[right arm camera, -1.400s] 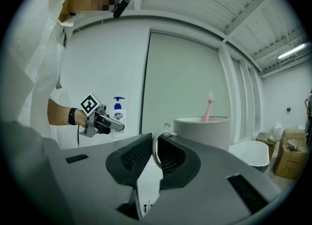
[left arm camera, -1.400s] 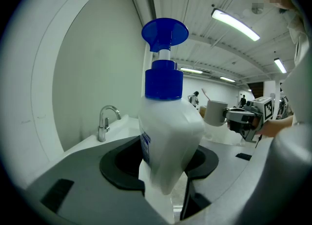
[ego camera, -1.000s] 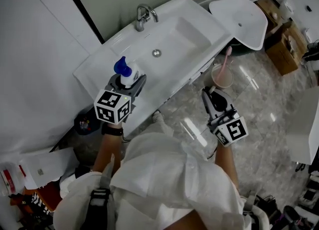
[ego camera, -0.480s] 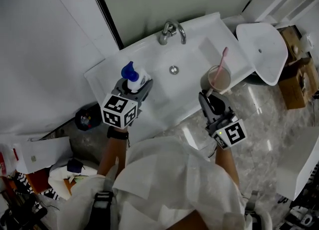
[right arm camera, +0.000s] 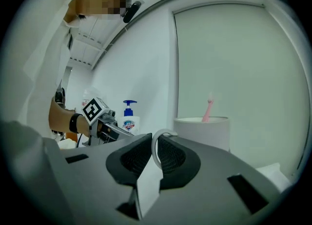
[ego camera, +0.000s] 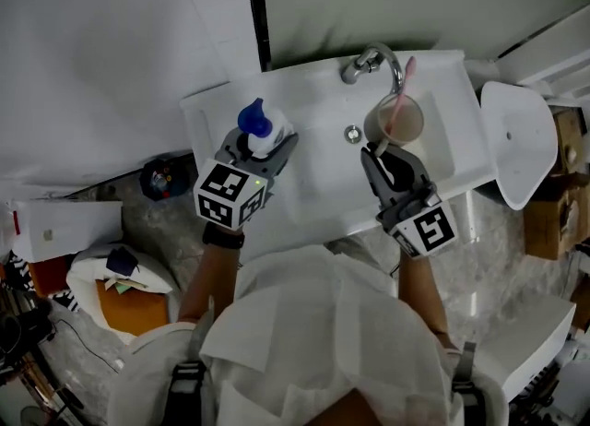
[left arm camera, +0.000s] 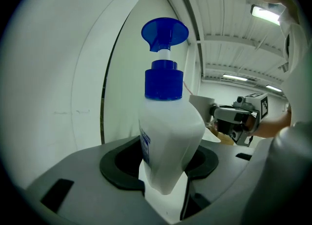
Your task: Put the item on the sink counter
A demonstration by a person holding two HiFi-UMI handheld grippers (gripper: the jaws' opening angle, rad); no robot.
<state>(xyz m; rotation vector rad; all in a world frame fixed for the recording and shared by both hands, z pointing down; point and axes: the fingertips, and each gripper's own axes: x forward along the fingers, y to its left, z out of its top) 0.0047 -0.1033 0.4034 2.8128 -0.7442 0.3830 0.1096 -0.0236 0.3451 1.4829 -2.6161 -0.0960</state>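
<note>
- Since a second ago both hands have swung in over the glossy white sink surface [ego camera: 210, 120]. The pale round cup [ego camera: 395, 120], which was then out beyond the surface's edge at the frame's right, now hangs above the basin just beside the curved chrome tap [ego camera: 373, 60].
- At centre-left of the head view, the left tongs [ego camera: 261, 143] are clamped on the lower body of a white plastic pump bottle with a blue pump head [ego camera: 263, 124]. It is held upright over the flat left end of the surface. Whether its base touches cannot be told.
- In the left gripper view the bottle [left arm camera: 168, 136] looks smooth and flat-sided, and it narrows downward. It has a blue collar and a flared spout. Its label shows only edge-on and cannot be read.
- The right tongs [ego camera: 387, 152] are nearly closed, pinching the cup's thin loop handle [right arm camera: 158, 146] between ribbed black pads.
- A pink toothbrush [ego camera: 402, 92] leans inside the cup. In the right gripper view only its tip shows above the rim.
- There the body of the tongs hides the cup's base.
- A small round metal drain [ego camera: 353, 134] shows in the basin, but the dim head view blurs its detail.
</note>
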